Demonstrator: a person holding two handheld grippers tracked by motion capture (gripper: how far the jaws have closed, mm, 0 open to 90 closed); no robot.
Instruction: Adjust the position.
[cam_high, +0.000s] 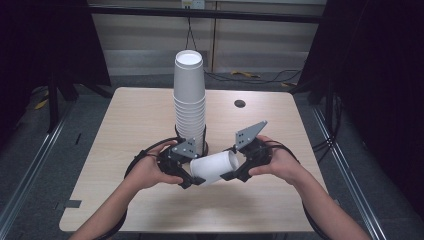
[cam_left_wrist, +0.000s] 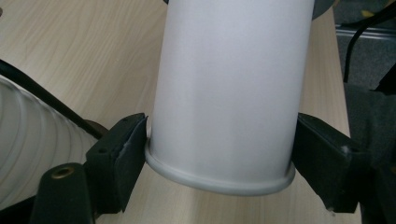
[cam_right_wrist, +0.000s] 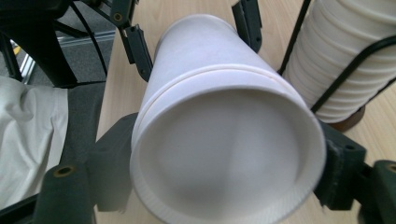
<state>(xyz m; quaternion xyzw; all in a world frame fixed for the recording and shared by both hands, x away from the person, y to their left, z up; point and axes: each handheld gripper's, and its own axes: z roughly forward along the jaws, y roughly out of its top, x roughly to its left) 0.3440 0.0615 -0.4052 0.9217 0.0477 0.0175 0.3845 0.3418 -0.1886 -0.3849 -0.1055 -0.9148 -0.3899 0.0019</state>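
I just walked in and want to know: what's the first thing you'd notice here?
A tall stack of white cups stands upright at the middle of the table. In front of it, the left gripper and right gripper hold a white cup sideways between them, one at each end.

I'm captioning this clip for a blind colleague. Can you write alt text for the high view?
Two hands hold a white paper cup on its side above a wooden table, the left tongs at one end and the right tongs at the other. Behind it stands a tall stack of cups.
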